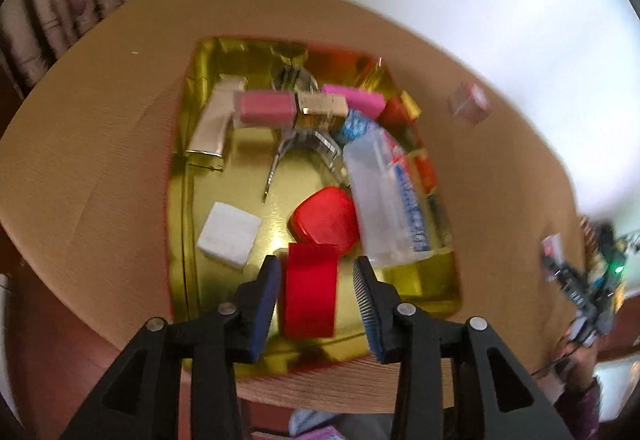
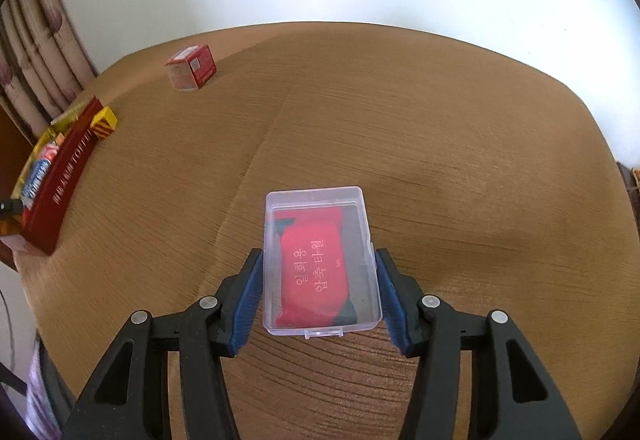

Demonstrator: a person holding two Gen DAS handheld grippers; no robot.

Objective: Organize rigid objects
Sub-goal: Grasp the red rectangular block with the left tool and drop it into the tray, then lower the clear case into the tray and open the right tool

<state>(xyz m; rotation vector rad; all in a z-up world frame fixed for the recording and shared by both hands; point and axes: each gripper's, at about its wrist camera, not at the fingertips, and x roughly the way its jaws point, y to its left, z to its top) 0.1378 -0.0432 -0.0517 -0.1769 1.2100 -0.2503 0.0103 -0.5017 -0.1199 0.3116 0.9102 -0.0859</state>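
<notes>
The clear case (image 2: 322, 264) sits low in the middle of the right wrist view, between the right gripper (image 2: 320, 280)'s blue pads (image 2: 250, 300). Both pads meet its long sides, so the gripper pinches it at a middling width. Inside lies a red packet (image 2: 314, 274) with pale print. The case's near end overlaps the table (image 2: 440, 159); whether it rests on the wood or is held just above cannot be told.

In the left wrist view the left gripper (image 1: 316, 300) hangs over the near end of the gold tray (image 1: 188, 232), at lower centre. Its fingers are spread, and a red block (image 1: 310, 292) shows between them with a clear gap on each side, so the pads do not press it. It looks to lie in the tray, though motion blur makes that uncertain.

Beyond it in the tray lie a red heart box (image 1: 326, 217), a white cube (image 1: 228, 236), a clear bottle (image 1: 380, 195), tweezers (image 1: 276, 163), a pink bar (image 1: 266, 109) and a gold tube (image 1: 214, 119); the far end is a blurred jumble. A small red box (image 2: 192, 65) stands alone at the upper left of the right view, well apart from the case. The tray is cut off at that view's left edge.
</notes>
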